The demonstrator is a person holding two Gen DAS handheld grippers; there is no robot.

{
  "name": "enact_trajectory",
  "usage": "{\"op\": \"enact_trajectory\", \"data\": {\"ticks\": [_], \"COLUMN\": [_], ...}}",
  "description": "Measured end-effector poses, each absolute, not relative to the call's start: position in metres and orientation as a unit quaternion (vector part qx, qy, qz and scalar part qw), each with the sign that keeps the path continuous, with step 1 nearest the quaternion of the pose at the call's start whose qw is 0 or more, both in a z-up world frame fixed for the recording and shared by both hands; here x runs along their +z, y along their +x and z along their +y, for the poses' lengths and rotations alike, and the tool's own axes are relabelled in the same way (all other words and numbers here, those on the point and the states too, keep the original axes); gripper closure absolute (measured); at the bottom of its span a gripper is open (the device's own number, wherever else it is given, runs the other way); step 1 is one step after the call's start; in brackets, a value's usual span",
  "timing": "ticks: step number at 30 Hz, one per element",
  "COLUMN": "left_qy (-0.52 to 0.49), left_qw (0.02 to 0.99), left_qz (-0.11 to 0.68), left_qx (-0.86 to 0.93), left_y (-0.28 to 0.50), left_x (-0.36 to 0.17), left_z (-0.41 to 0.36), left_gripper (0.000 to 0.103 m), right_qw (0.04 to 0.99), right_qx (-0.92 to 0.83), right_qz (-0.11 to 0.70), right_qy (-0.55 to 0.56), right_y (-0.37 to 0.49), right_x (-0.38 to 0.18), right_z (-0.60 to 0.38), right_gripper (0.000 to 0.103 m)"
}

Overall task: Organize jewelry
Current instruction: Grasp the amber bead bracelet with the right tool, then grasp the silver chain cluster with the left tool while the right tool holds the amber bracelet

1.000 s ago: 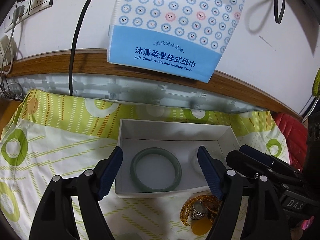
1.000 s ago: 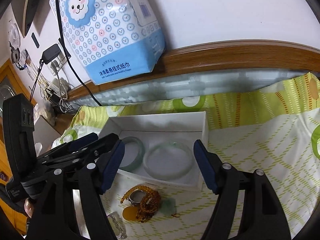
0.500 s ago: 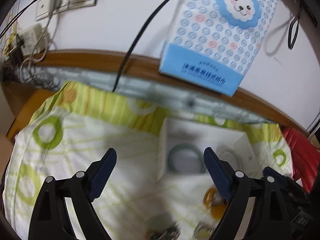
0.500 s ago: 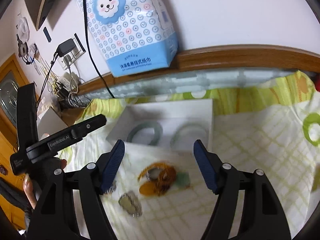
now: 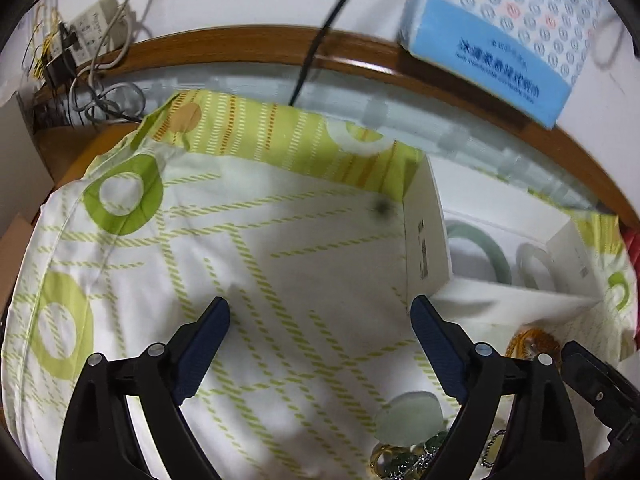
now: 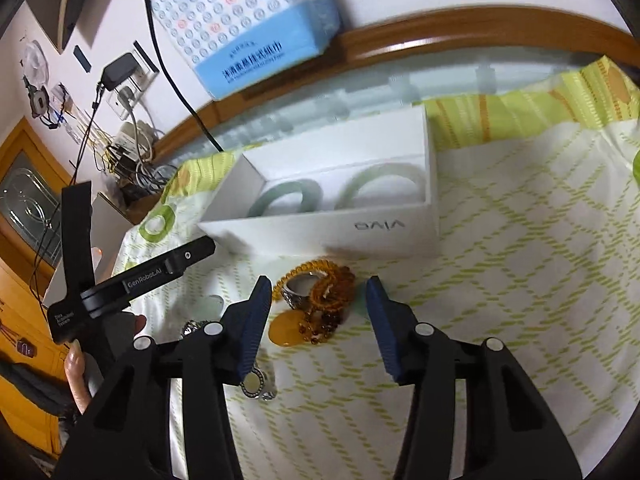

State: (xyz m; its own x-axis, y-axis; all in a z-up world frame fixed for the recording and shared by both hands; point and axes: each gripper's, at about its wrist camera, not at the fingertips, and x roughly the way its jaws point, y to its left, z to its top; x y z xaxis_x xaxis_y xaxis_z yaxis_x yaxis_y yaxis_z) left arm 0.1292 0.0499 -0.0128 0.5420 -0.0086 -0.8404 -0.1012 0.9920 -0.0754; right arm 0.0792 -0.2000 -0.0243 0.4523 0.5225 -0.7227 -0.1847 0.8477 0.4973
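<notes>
A white box point(image 6: 328, 228) point(image 5: 424, 248) on the green-patterned cloth holds a darker green bangle point(image 6: 288, 196) point(image 5: 486, 244) and a paler bangle point(image 6: 380, 180) point(image 5: 536, 264). In front of it lies an amber bead bracelet with a silver ring and amber pendant point(image 6: 320, 296). My right gripper point(image 6: 318, 304) is open, its jaws either side of this pile and low over it. My left gripper point(image 5: 320, 316) is open and empty over bare cloth left of the box. A pale jade disc point(image 5: 408, 416) and small trinkets point(image 5: 400, 460) lie near its right finger.
A silver pendant point(image 6: 256, 384) and another small piece point(image 6: 196, 326) lie left of the right gripper. A tissue pack point(image 6: 240, 20) hangs on the wall behind. Cables and a power strip point(image 5: 92, 28) sit at the far left. A wooden rail point(image 5: 240, 44) borders the cloth.
My left gripper has swung left, away from the box, and now hangs over bare cloth. My right gripper has pulled back from the box, lowered over the amber pile, and its jaws have narrowed.
</notes>
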Motion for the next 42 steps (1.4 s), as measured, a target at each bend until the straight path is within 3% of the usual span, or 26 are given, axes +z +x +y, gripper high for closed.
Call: {"op": "enact_trajectory", "data": {"ticks": [8,9,10,13,25,38,40,42], "left_qy": [-0.022,-0.016,-0.012,-0.015,-0.032,-0.049,-0.046,-0.043], "left_qw": [0.870,0.870,0.870,0.869,0.868,0.875,0.875,0.874], "left_qz": [0.491,0.491,0.492,0.492,0.496,0.477,0.473,0.472], "left_qx": [0.042,0.044,0.045,0.044,0.024,-0.067,-0.088,-0.103], "left_y": [0.131,0.132,0.131,0.130,0.131,0.094,0.080,0.068], "left_x": [-0.020,-0.021,-0.021,-0.021,-0.019,0.002,0.004,0.002], "left_z": [0.042,0.040,0.039,0.037,0.045,0.039,0.037,0.036], "left_gripper": [0.003,0.003,0.003,0.003,0.003,0.004,0.006,0.014], "right_qw": [0.848,0.851,0.850,0.848,0.858,0.838,0.835,0.833], "right_qx": [0.208,0.205,0.205,0.210,0.191,0.135,0.138,0.139], "right_qz": [0.470,0.470,0.474,0.476,0.442,0.479,0.480,0.480], "right_qy": [0.128,0.117,0.106,0.099,0.180,0.224,0.233,0.236], "right_y": [0.077,0.077,0.077,0.076,0.075,0.093,0.093,0.093], "right_x": [-0.024,-0.024,-0.025,-0.025,0.002,-0.038,-0.040,-0.040], "right_z": [-0.184,-0.182,-0.179,-0.175,-0.225,-0.257,-0.259,-0.259], "right_gripper": [0.056,0.066,0.084,0.088,0.089,0.089,0.089,0.089]}}
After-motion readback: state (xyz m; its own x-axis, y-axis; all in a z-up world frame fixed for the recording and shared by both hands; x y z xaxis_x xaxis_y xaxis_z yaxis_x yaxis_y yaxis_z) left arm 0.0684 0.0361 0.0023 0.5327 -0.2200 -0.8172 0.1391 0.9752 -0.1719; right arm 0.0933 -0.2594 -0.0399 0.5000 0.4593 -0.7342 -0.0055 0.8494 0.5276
